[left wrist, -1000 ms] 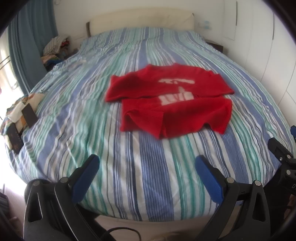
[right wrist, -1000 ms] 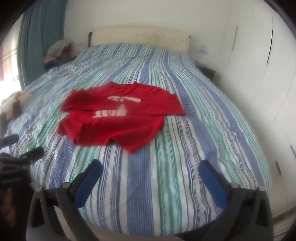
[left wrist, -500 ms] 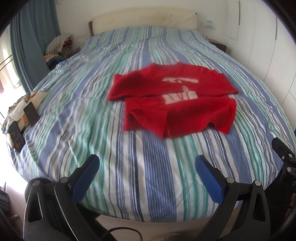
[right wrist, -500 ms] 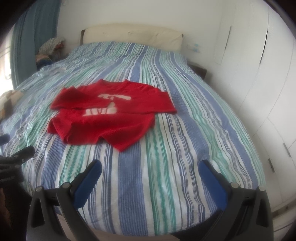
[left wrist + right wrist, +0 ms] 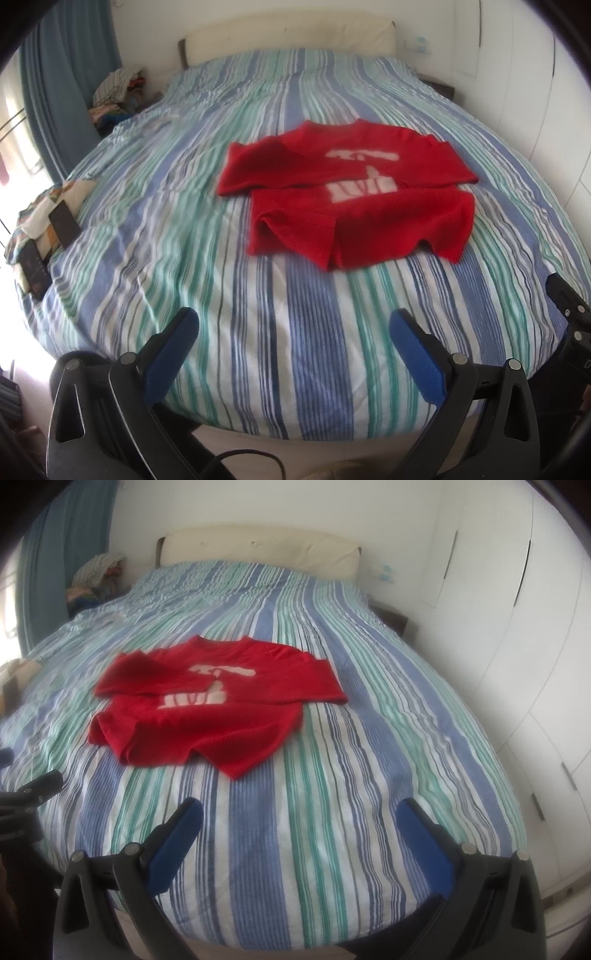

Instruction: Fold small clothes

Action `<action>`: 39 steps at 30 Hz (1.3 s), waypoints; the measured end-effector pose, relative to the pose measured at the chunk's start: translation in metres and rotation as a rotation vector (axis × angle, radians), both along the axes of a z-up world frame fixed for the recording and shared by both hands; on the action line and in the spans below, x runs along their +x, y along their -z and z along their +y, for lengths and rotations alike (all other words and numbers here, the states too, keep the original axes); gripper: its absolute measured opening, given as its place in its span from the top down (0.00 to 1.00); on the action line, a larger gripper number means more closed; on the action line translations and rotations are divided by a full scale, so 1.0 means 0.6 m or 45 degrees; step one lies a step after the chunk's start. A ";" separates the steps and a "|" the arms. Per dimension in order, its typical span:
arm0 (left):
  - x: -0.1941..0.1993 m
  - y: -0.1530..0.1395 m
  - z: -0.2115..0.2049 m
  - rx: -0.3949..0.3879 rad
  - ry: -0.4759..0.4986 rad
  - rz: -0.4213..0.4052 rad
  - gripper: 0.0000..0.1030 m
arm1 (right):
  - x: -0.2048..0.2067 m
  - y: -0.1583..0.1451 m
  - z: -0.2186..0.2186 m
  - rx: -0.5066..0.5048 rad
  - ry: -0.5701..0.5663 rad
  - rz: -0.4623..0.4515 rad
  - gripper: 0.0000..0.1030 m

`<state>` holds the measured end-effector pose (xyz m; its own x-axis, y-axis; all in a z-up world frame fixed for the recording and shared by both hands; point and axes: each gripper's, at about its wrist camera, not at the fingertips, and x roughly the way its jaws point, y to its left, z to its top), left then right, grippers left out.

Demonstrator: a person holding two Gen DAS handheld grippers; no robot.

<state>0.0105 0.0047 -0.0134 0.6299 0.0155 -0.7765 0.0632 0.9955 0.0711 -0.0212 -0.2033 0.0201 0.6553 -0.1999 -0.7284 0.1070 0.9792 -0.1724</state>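
A small red T-shirt (image 5: 354, 195) with a white print lies on the striped bed, its lower hem rumpled and turned up; it also shows in the right wrist view (image 5: 210, 705). My left gripper (image 5: 293, 332) is open and empty over the bed's near edge, well short of the shirt. My right gripper (image 5: 301, 821) is open and empty, also near the foot of the bed, with the shirt ahead and to its left. Each gripper shows at the edge of the other's view.
The bed (image 5: 207, 236) has a blue, green and white striped cover. A patterned cloth with dark cards (image 5: 48, 225) lies at its left edge. A clothes pile (image 5: 118, 88) and blue curtain stand at the back left. White wardrobe doors (image 5: 517, 635) line the right.
Both grippers have drifted slightly; the shirt sits a little lower and nearer in the views. The shirt itself has not moved and both grippers stay open.
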 end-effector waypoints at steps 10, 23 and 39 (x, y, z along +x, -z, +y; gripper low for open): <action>-0.003 -0.002 -0.001 0.008 0.000 -0.008 0.00 | 0.000 0.002 -0.001 0.000 0.006 0.009 0.00; 0.000 -0.004 0.000 0.014 -0.010 -0.010 0.00 | -0.005 -0.003 -0.002 0.022 0.011 -0.008 0.00; 0.005 -0.001 -0.002 0.022 -0.013 0.000 0.00 | -0.003 -0.007 -0.002 0.054 -0.001 -0.011 0.00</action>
